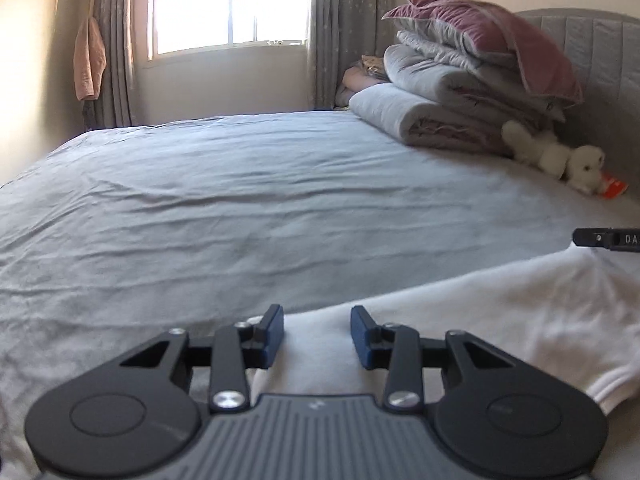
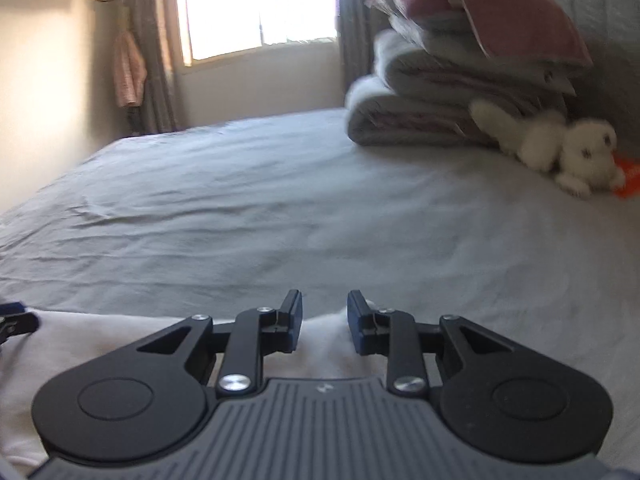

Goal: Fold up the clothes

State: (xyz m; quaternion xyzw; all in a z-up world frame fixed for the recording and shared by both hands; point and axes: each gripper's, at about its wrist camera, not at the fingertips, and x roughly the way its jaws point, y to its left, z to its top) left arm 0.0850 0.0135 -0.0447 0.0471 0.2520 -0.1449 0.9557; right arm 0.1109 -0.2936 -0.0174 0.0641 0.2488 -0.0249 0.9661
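White soft cotton garment [image 1: 460,320] lies flat on the grey bed sheet [image 1: 240,208]. Over this garment, left gripper [image 1: 317,336] and right gripper [image 2: 324,322] have fingers apart, holding nothing.

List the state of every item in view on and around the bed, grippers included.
Left gripper: open, over the white garment.
Right gripper: open, white cloth between its fingers.
White garment: lying on the bed, not yet folded small.
Bedsheet: spread, lightly wrinkled.
Quilts: folded, stacked.
Pillow: on top of the quilts, tilted.
Toy dog: lying down.
Curtains: drawn open.
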